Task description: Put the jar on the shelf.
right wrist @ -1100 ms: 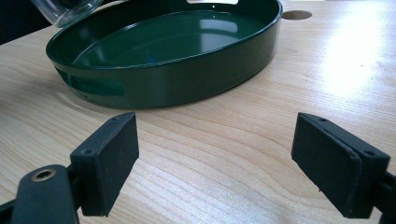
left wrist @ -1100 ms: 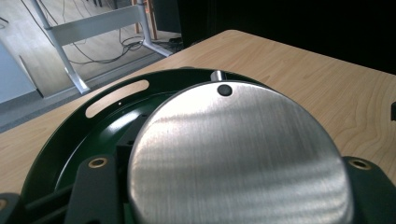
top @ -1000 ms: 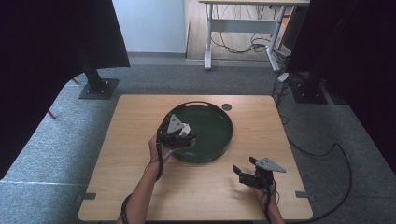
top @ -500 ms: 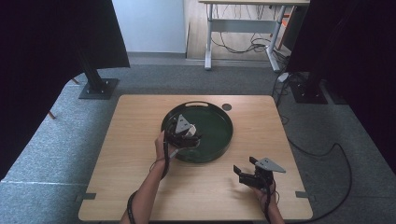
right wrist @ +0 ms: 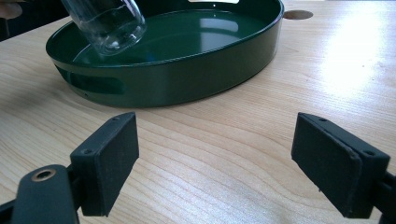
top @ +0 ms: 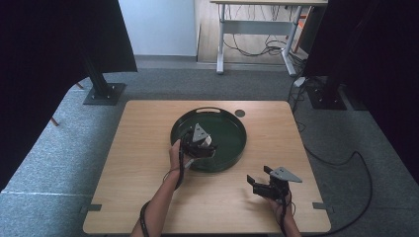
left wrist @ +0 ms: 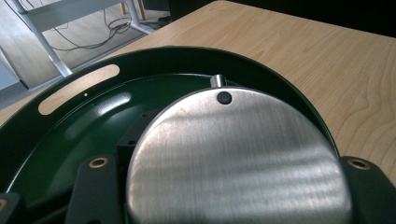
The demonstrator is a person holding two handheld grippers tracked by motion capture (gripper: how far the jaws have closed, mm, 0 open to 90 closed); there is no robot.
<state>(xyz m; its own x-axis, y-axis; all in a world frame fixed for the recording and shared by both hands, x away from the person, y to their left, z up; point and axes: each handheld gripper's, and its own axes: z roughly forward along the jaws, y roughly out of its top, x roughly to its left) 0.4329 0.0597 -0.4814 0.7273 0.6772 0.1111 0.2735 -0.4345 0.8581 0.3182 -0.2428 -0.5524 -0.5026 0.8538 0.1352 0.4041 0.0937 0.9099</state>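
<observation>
The clear glass jar with a brushed round metal lid hangs tilted over the left half of the round dark-green metal tray, clamped in the left tongs. In the left gripper view the lid faces the camera, with a black jaw pressing it on either side and the tray's floor and slotted handle beyond. In the right gripper view the jar's glass bottom hovers just above the tray floor, near the left rim.

The step looks like setting the jar into the tray. To do it well, I would bring the jar upright before lowering, so that the base lands flat rather than on its edge. It should come down well inside the rim, and the jaws should part only once the glass rests on the tray floor.

The right tongs rest low over the light wooden surface, near the right front corner, jaws wide apart and holding nothing.

Against the picture from a second ago, the left hand has carried the jar farther right, deeper over the tray. The right tongs have not moved.
</observation>
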